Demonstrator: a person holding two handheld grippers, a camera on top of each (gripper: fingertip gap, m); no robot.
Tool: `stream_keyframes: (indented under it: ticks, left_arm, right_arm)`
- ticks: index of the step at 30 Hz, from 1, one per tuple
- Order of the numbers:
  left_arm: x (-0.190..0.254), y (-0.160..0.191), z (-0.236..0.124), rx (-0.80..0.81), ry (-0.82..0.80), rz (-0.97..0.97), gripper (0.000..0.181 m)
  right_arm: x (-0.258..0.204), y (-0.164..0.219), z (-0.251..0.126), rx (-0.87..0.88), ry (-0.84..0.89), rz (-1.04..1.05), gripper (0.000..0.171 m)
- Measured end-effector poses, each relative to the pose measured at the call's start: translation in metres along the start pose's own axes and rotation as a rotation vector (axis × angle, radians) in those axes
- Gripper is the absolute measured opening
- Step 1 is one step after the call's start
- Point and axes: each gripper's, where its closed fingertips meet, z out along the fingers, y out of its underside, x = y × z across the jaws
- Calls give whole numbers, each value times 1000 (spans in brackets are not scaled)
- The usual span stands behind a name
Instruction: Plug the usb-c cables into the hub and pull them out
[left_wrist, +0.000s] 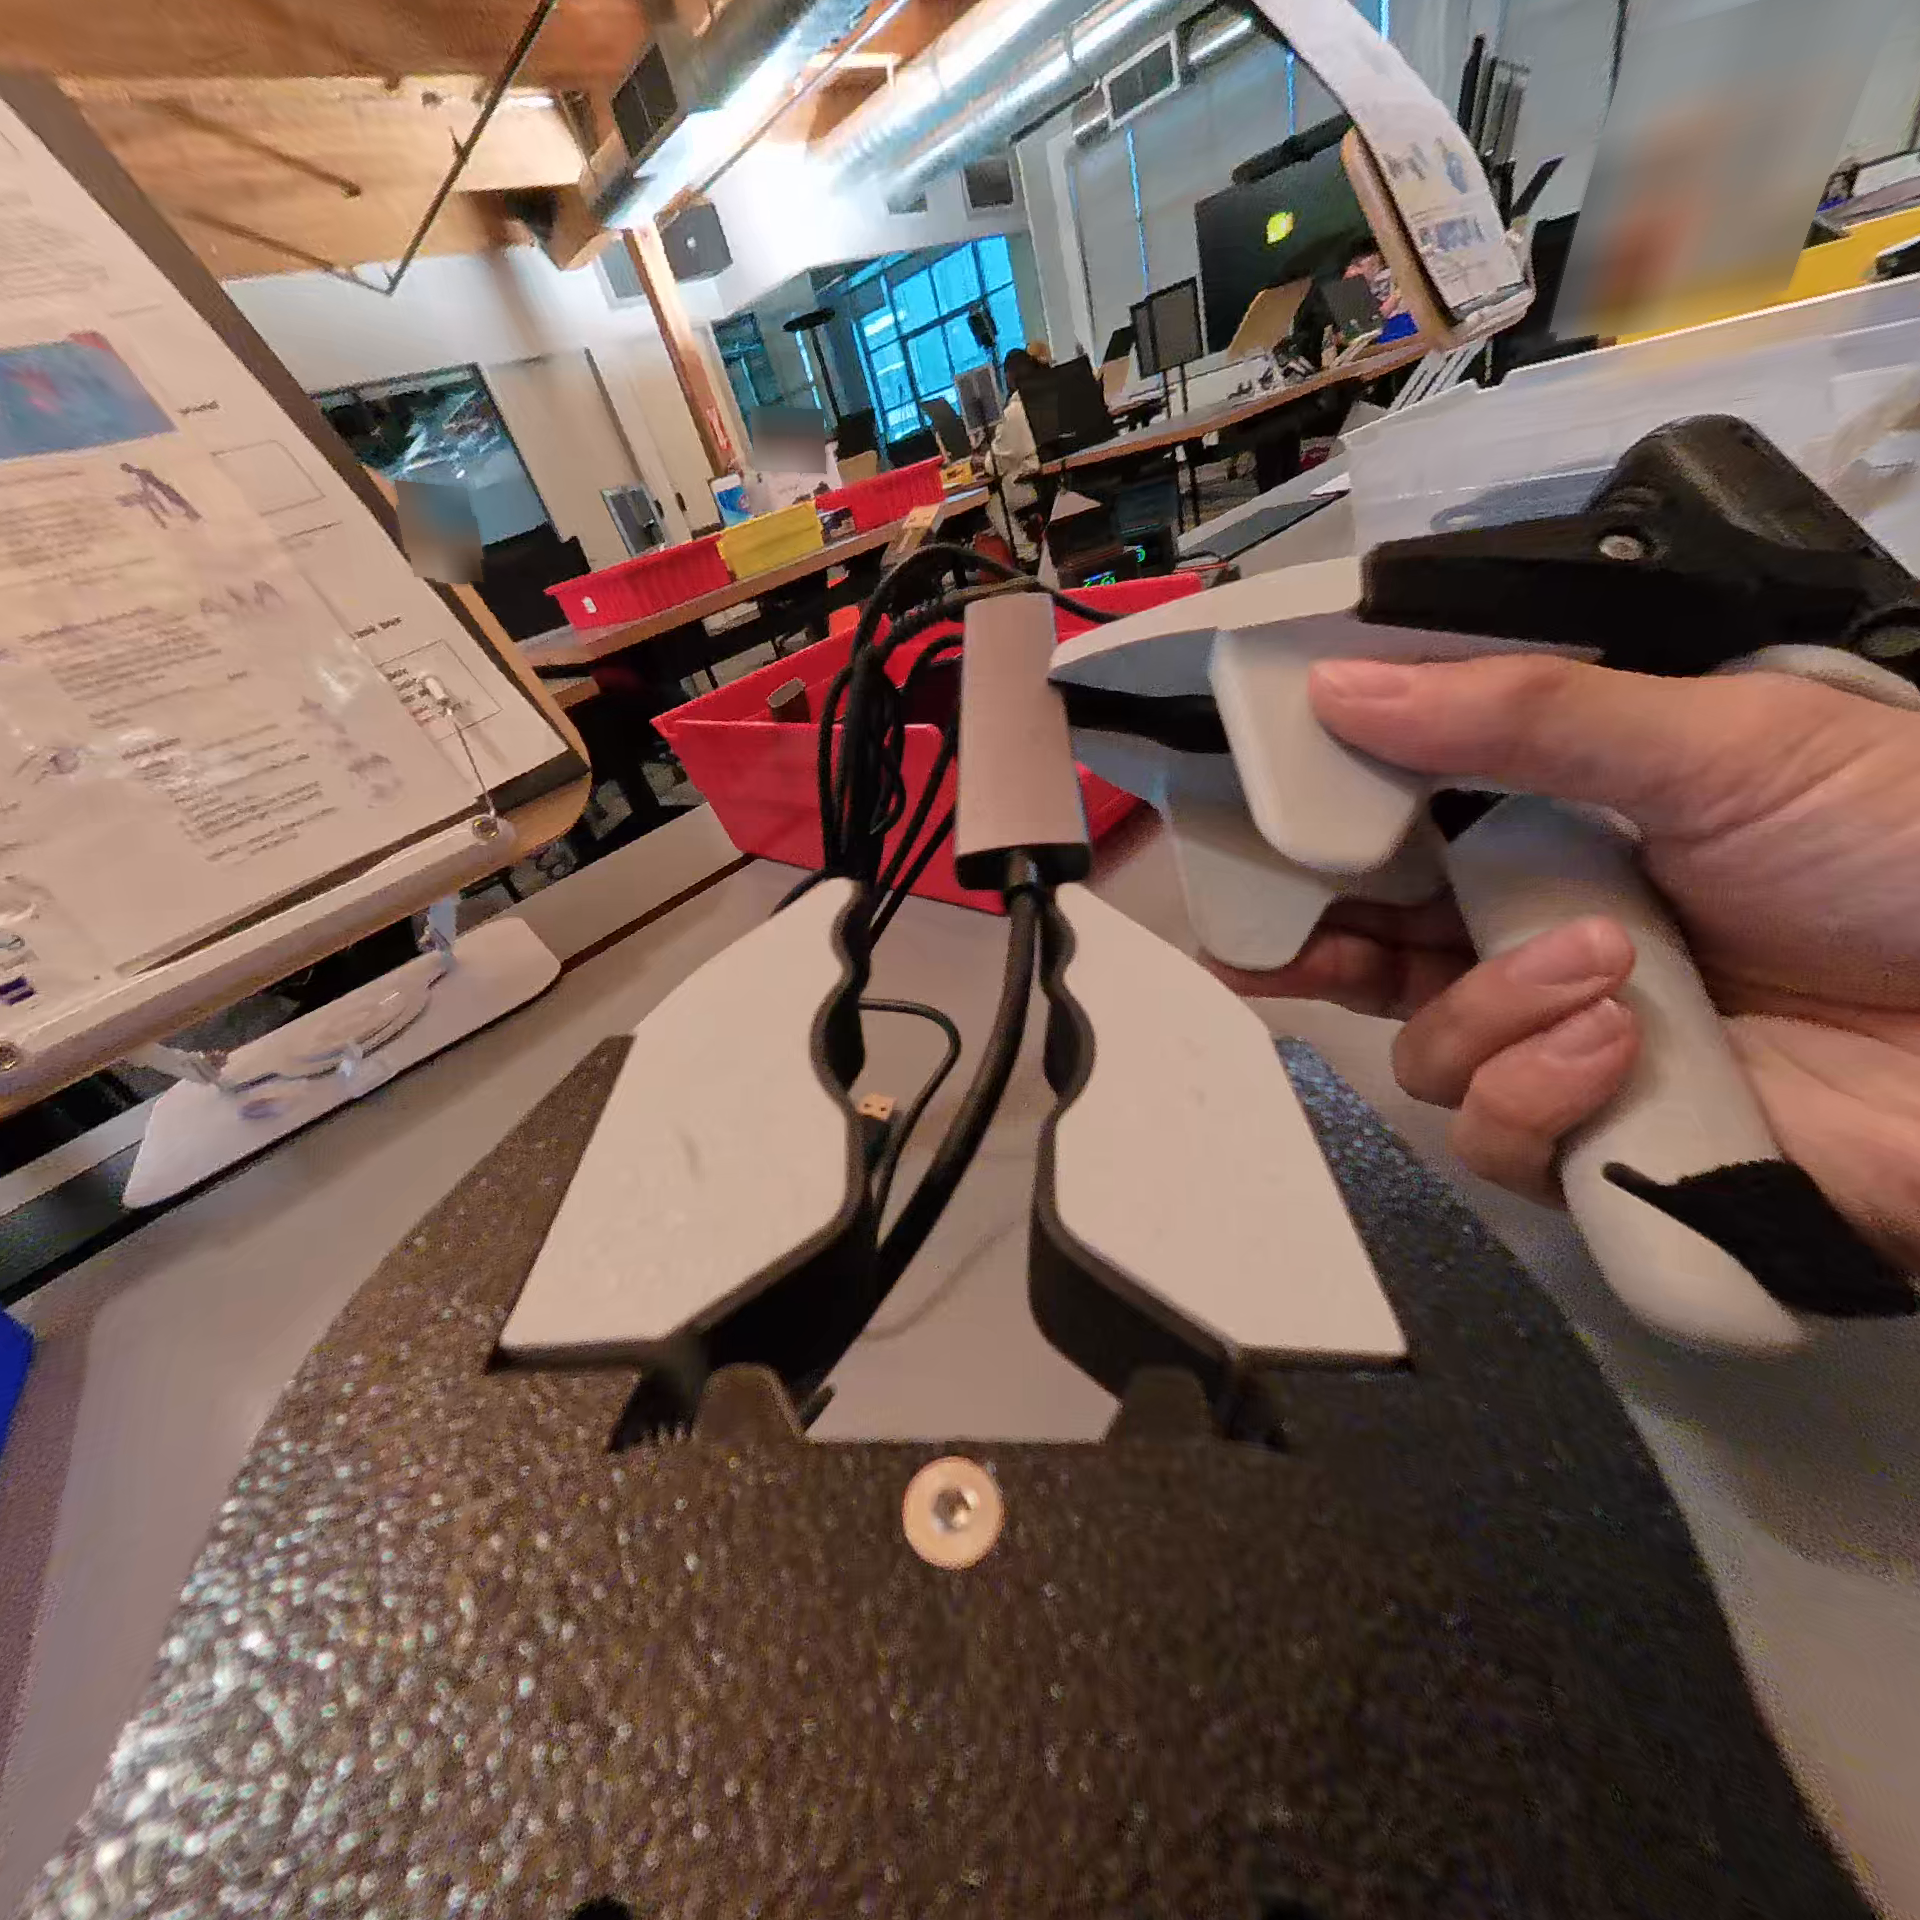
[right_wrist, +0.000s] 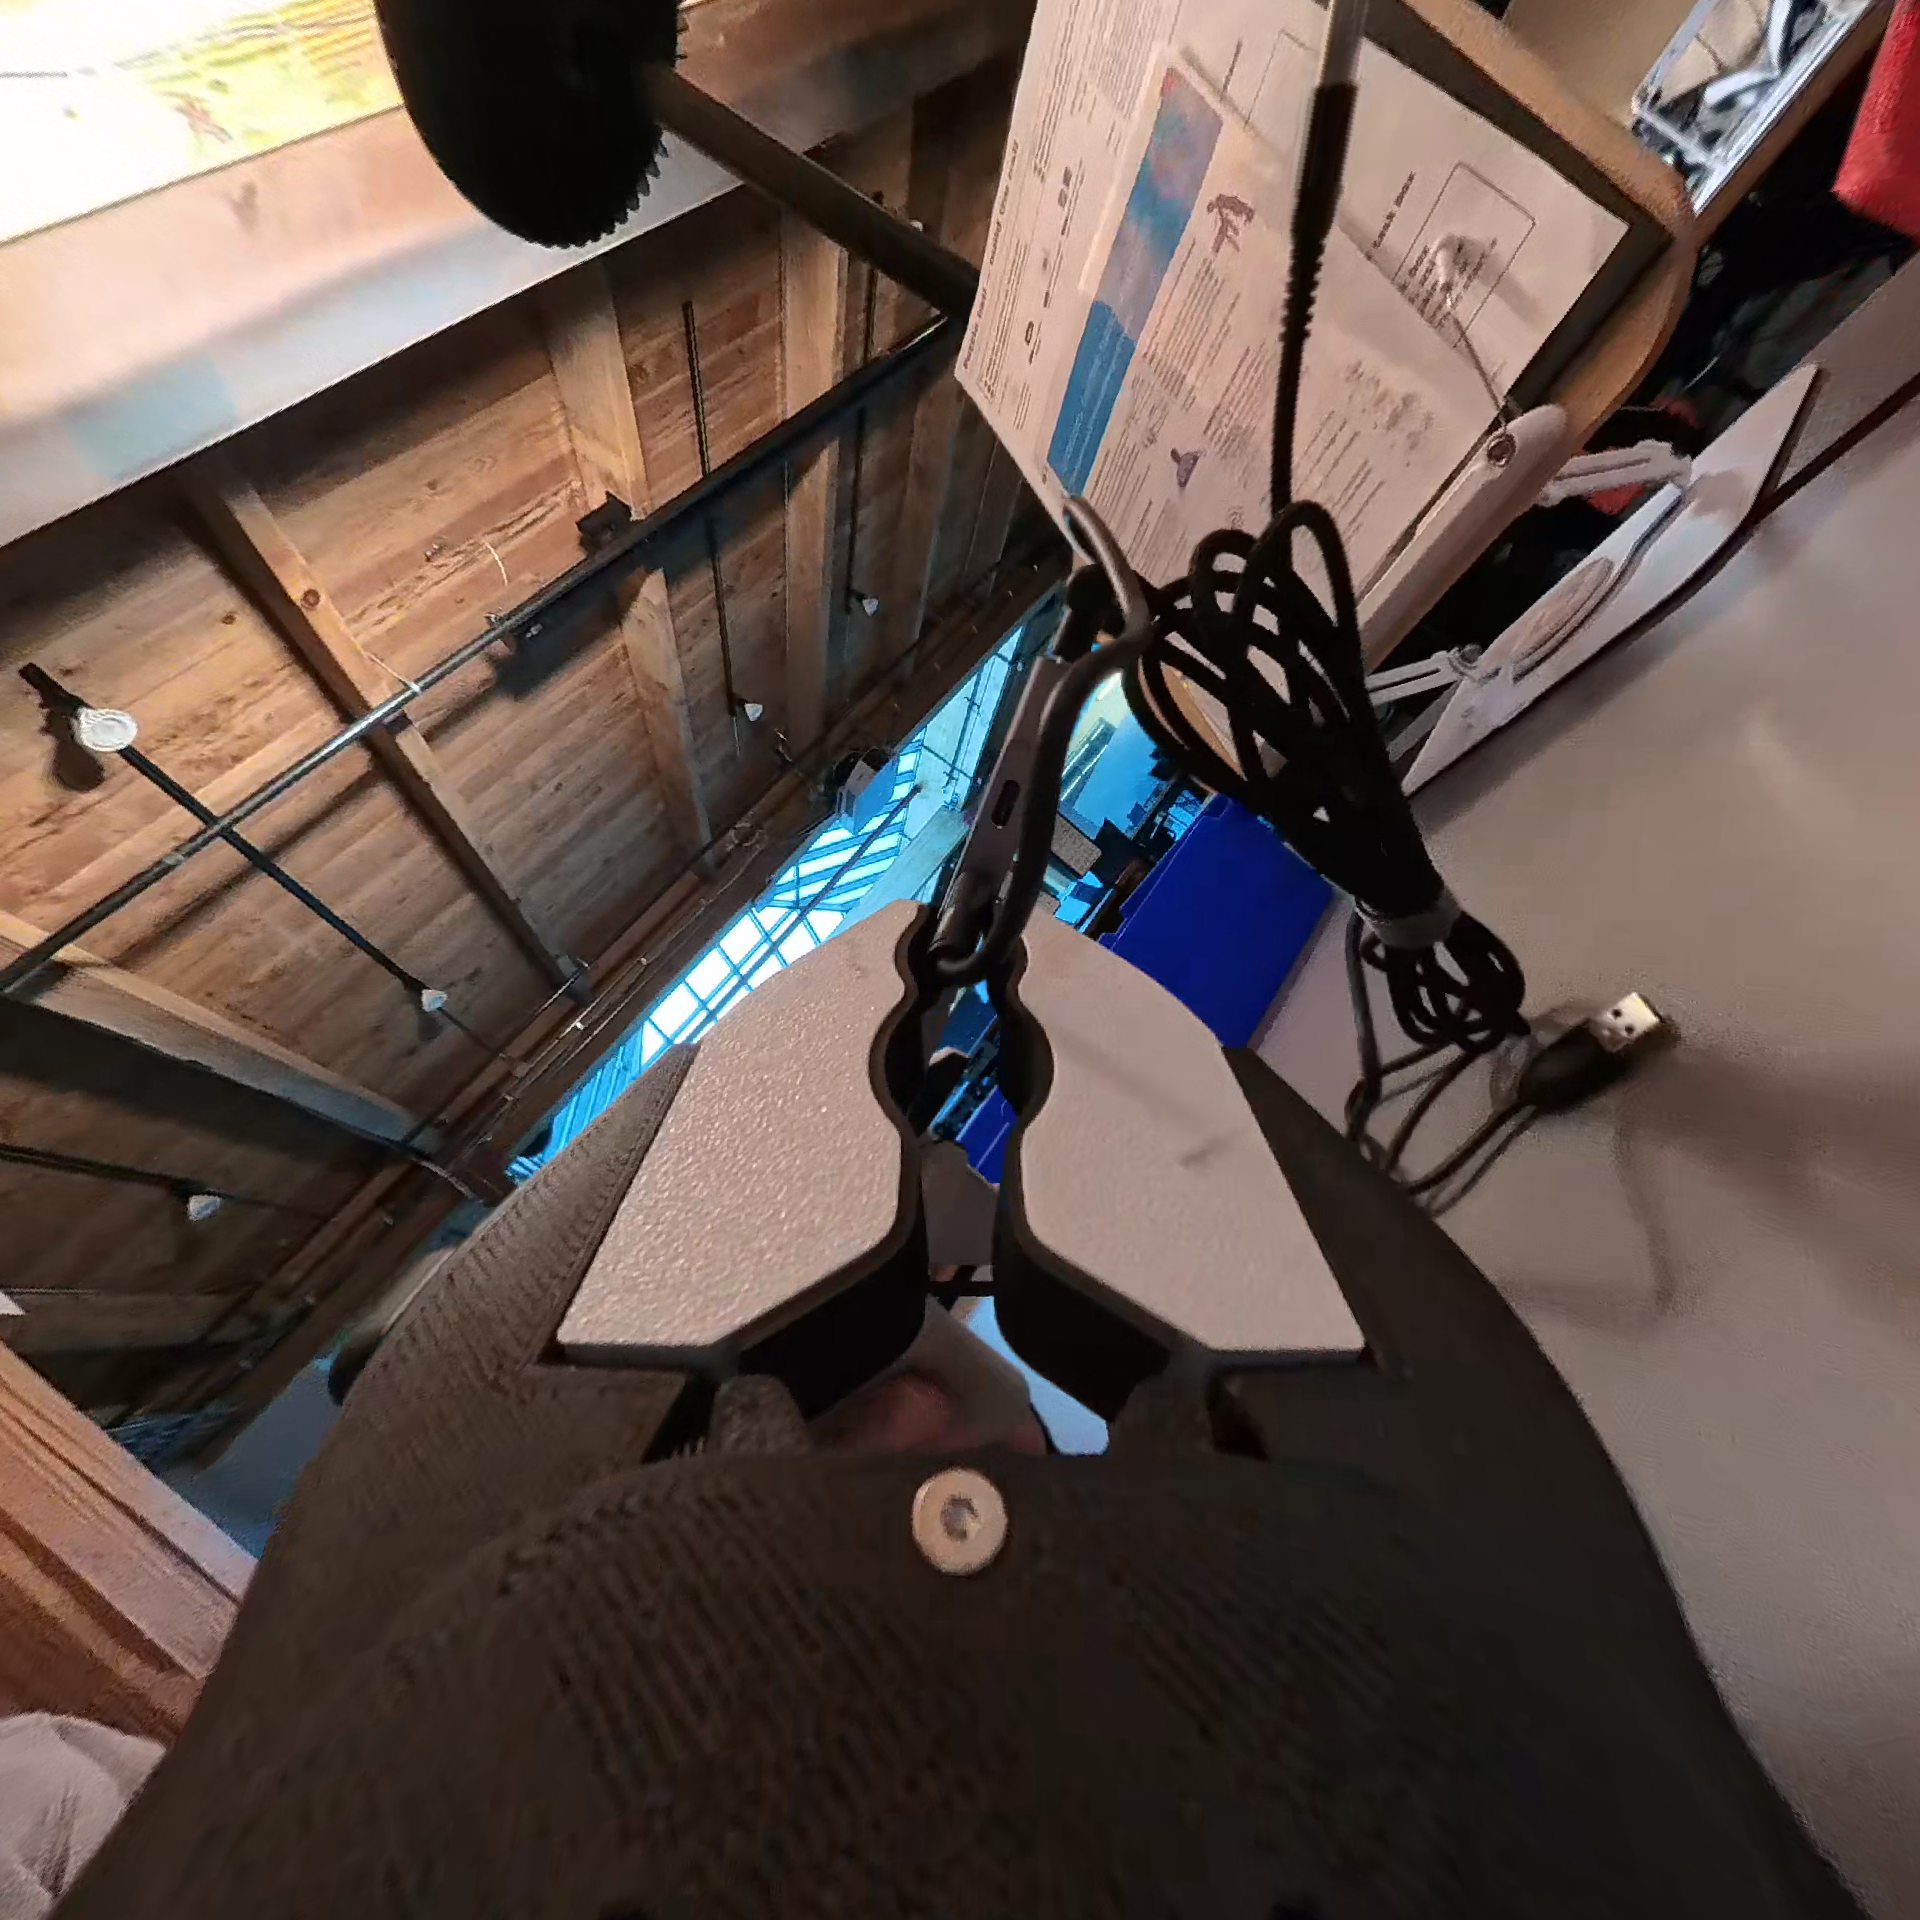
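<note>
A grey hub (left_wrist: 1013, 727) stands upright above the grey table (left_wrist: 644, 935). My right gripper (left_wrist: 1081, 696), held by a hand (left_wrist: 1662, 831), comes in from the right and is shut on the hub's side. In the right wrist view its fingertips (right_wrist: 966, 935) pinch the hub's edge (right_wrist: 1013, 790), where an empty port shows. My left gripper (left_wrist: 951, 909) is open below the hub, and the hub's black cable (left_wrist: 997, 1039) runs down between its fingers. A coiled black cable bundle (left_wrist: 873, 727) hangs beside the hub (right_wrist: 1278, 675). Its USB plug (right_wrist: 1621, 1023) lies on the table.
A printed sign board (left_wrist: 208, 623) on a white base (left_wrist: 343, 1029) stands at the left. A red bin (left_wrist: 810, 790) sits just behind the hub, with more red and yellow bins on far tables. A blue bin (right_wrist: 1216, 914) shows in the right wrist view. Left tips to right tips: about 5 cm.
</note>
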Motion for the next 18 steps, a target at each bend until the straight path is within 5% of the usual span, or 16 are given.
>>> stream_keyframes:
  ticks: [3, 10, 12, 18]
  left_arm:
    - [6, 0, -2, 1, 21, 26, 13]
    - [5, 13, -3, -55, 26, 58, 26]
    - [7, 7, -6, -17, 37, 41, 4]
    - [8, -5, -14, 47, 28, 77, 0]
  right_arm:
    - [0, 3, 0, 7, 2, 35, 9]
    - [-4, 9, -4, 29, 4, 104, 8]
    - [-7, 13, -5, 29, 3, 96, 8]
    - [-15, 18, -9, 23, -37, 75, 9]
